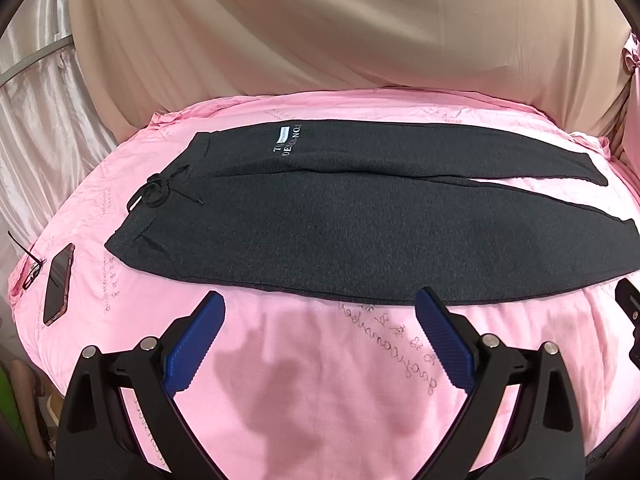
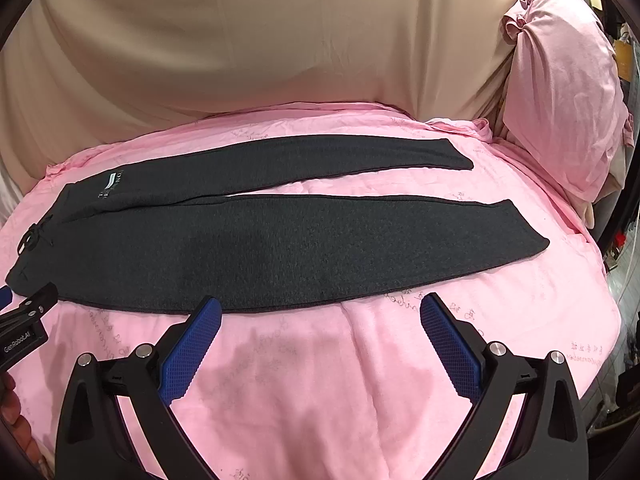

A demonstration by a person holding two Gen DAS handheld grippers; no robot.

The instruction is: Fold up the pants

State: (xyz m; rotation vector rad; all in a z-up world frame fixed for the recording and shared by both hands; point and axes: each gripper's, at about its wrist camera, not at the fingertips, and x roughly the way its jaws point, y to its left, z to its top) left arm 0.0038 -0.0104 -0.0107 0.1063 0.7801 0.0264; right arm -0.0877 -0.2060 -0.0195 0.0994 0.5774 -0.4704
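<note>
Now both tongs hang over bare pink sheet, gripping nothing. The left tongs [image 1: 320, 304] stand wide apart, their blue pads [image 1: 196, 340] spread just short of the near hem of the pants [image 1: 320, 220]. The right tongs [image 2: 320, 308] are likewise spread wide, the left blue pad's tip almost at the edge of the same near leg, the right one over the bed sheet [image 2: 320, 392].

Ahead of both tongs the dark grey pants lie flat across the bed, unfolded, the two legs side by side and parting slightly toward the cuffs. From the left tongs the waistband with its tied drawstring [image 1: 160, 192] sits ahead and to the left, and a white printed logo [image 1: 288, 140] marks the far leg near the waist. From the right tongs the cuffs end ahead and to the right.

Further left of the left tongs, a phone [image 1: 59, 280] lies on the sheet beside a pair of glasses [image 1: 28, 264]. Beyond the pants rises a beige drape [image 2: 260, 48]; far right of the right tongs leans a pink pillow [image 2: 568, 92].
</note>
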